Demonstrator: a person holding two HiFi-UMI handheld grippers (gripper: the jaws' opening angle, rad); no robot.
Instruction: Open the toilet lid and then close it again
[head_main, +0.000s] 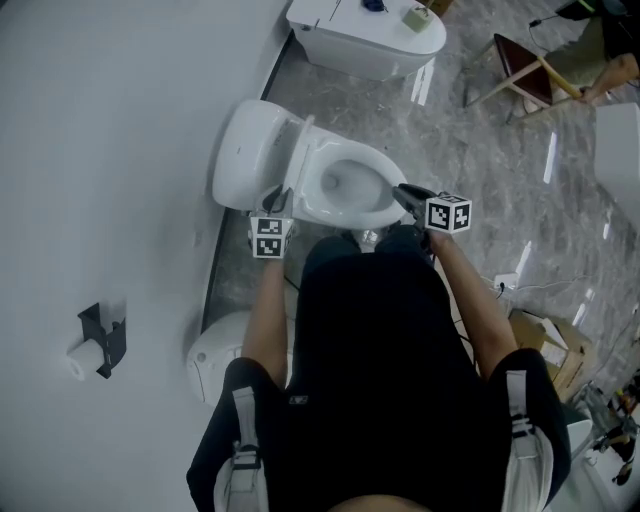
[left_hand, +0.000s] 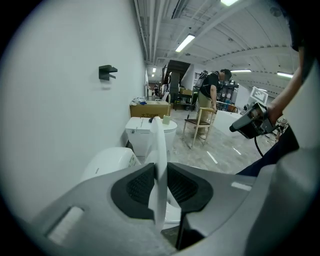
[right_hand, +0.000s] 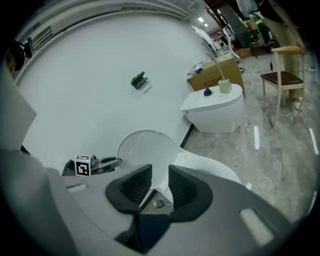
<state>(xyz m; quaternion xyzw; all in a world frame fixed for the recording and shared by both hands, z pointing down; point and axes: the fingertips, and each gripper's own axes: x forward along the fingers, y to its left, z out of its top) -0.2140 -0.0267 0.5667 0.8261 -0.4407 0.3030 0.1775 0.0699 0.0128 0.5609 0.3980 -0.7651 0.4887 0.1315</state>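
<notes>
The white toilet stands against the wall with its seat (head_main: 385, 165) down and its lid (head_main: 292, 165) raised almost upright. My left gripper (head_main: 280, 200) is at the lid's near edge. In the left gripper view the thin lid (left_hand: 159, 145) runs edge-on between the pads, which press on it from both sides; the gripper (left_hand: 160, 187) is shut on it. My right gripper (head_main: 402, 192) hovers over the front right of the seat, clear of it. Its jaws (right_hand: 160, 182) stand apart with nothing between them; the lid (right_hand: 145, 150) shows beyond.
A second toilet (head_main: 370, 35) stands further along the wall, and a wooden chair (head_main: 525, 65) is on the marble floor to the right. A black holder (head_main: 100, 340) hangs on the wall. Cardboard boxes (head_main: 550, 345) and a cable lie at right. A person (left_hand: 210, 92) stands far off.
</notes>
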